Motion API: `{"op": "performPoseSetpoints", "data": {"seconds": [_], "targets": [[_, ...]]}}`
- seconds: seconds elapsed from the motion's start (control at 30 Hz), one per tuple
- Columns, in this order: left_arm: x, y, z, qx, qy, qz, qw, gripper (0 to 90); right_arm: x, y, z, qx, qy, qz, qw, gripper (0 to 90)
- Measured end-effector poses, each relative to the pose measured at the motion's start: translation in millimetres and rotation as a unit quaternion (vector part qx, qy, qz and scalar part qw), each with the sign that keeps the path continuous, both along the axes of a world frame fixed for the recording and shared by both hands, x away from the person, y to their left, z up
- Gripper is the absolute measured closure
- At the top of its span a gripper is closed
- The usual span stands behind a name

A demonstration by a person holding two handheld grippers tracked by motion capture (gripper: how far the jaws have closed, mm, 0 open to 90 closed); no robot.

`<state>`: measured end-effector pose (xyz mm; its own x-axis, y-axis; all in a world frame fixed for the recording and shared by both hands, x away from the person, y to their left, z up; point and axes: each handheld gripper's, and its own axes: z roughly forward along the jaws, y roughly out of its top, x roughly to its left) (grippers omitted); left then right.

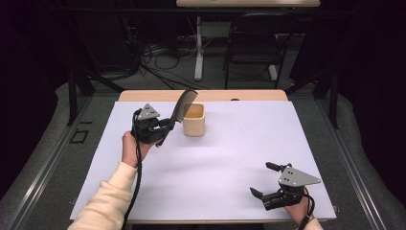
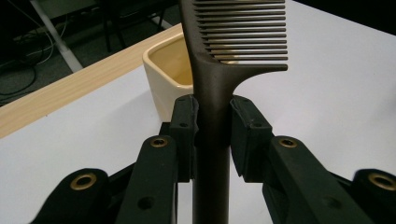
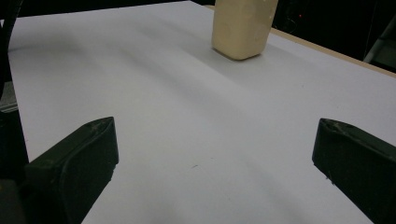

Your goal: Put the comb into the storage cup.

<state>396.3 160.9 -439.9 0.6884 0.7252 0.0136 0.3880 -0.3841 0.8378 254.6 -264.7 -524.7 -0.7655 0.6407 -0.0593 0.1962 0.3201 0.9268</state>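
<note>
Nearest us, our right gripper [image 1: 269, 180] rests on the white worktop [image 1: 230, 143], jaws wide apart and holding nothing. Farther off, our left gripper [image 1: 165, 125] clamps the dark comb [image 2: 212, 93] by its handle, upright just beside the cream cup [image 1: 194, 120]. The comb seems to hide part of the cup's rim, and its top is cut off in the left gripper view.

Bright, even light on the white table [image 1: 230, 158]; dark surroundings, soft shadows, slight blur.

L hand-held gripper [image 2: 212, 130] clamps comb [image 2: 212, 79] handle | cup [image 2: 163, 70] behind

dark comb [image 2: 212, 88] | clamped by handle, tilted upright | teeth over cream cup [image 1: 194, 120]
</note>
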Motion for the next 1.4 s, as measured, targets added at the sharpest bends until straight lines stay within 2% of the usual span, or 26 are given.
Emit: {"op": "performPoseSetpoints", "data": {"seconds": [0.8,1.4], "targets": [[15.7,-14.8,15.5,-0.007,-0.019,-0.006,0.9998,72.6,0.1,0.0,-0.1,0.002,0.001,0.0,1.0,0.0],[27.9,-22.6,17.6,-0.02,-0.027,-0.007,0.9994,72.6,0.1,0.1,-0.1,0.003,0.002,0.001,1.0,0.0]]}}
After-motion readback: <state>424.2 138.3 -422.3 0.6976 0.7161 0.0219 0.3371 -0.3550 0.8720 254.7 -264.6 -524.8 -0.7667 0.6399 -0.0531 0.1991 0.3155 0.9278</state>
